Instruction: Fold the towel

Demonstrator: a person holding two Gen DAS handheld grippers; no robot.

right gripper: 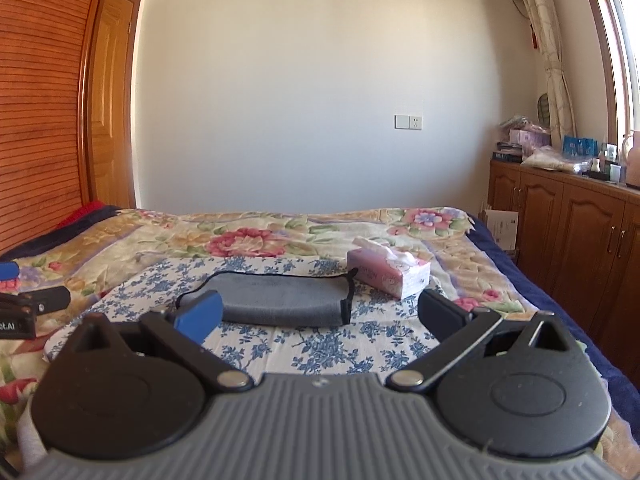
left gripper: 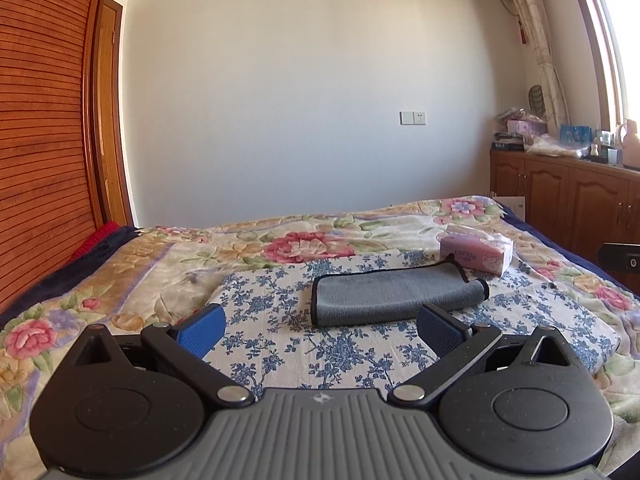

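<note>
A grey towel (left gripper: 394, 294) with a black hem lies folded on a blue-flowered white cloth (left gripper: 280, 312) on the bed; it also shows in the right wrist view (right gripper: 280, 300). My left gripper (left gripper: 320, 326) is open and empty, held above the cloth just short of the towel's near edge. My right gripper (right gripper: 320, 314) is open and empty, also just short of the towel. Part of the left gripper (right gripper: 24, 300) shows at the left edge of the right wrist view. Part of the right gripper (left gripper: 620, 258) shows at the right edge of the left wrist view.
A pink tissue pack (left gripper: 478, 254) sits beside the towel's far right corner, also in the right wrist view (right gripper: 390, 272). A floral blanket (left gripper: 120, 276) covers the bed. Wooden cabinets (right gripper: 568, 220) with clutter stand at right, a slatted wardrobe (left gripper: 40, 140) at left.
</note>
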